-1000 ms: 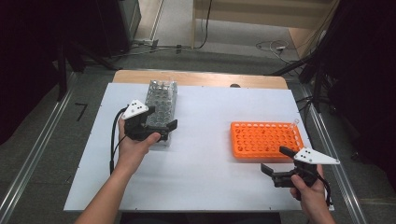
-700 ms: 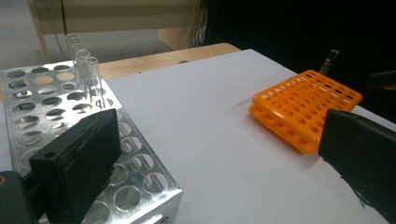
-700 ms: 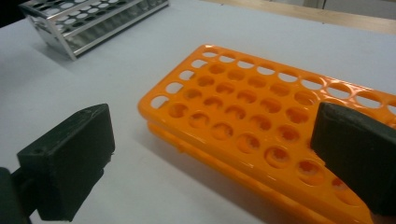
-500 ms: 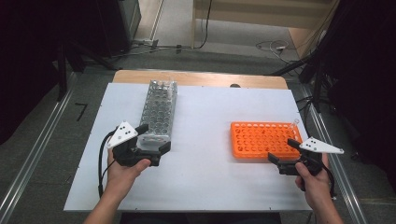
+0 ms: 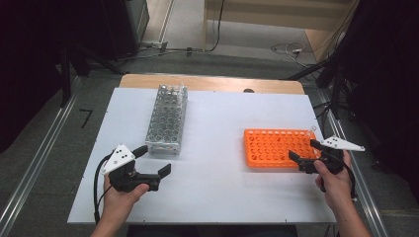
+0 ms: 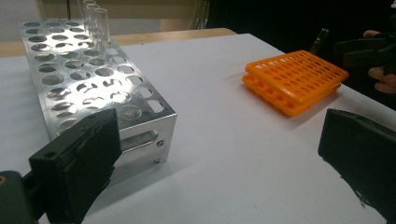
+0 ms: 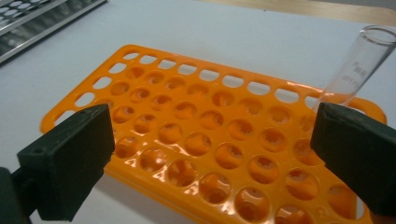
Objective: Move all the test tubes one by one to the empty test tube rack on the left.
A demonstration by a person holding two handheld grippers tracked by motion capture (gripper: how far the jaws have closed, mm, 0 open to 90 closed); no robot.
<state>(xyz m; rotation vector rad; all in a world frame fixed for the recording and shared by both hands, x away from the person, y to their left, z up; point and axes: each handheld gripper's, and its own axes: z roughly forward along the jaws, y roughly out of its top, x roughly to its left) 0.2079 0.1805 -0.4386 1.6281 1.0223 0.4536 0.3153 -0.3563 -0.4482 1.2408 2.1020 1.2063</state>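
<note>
L hand comes in from the tabletop's near edge, near the near-left corner, forearm angled up from below. It grips the L gripper, which lies low over the tabletop, pointing right and a bit away; fingers spread wide, nothing between them. R hand enters near the near-right corner, by the right edge, holding the R gripper pointed left. Its fingers also stand wide apart, nothing held.
</note>
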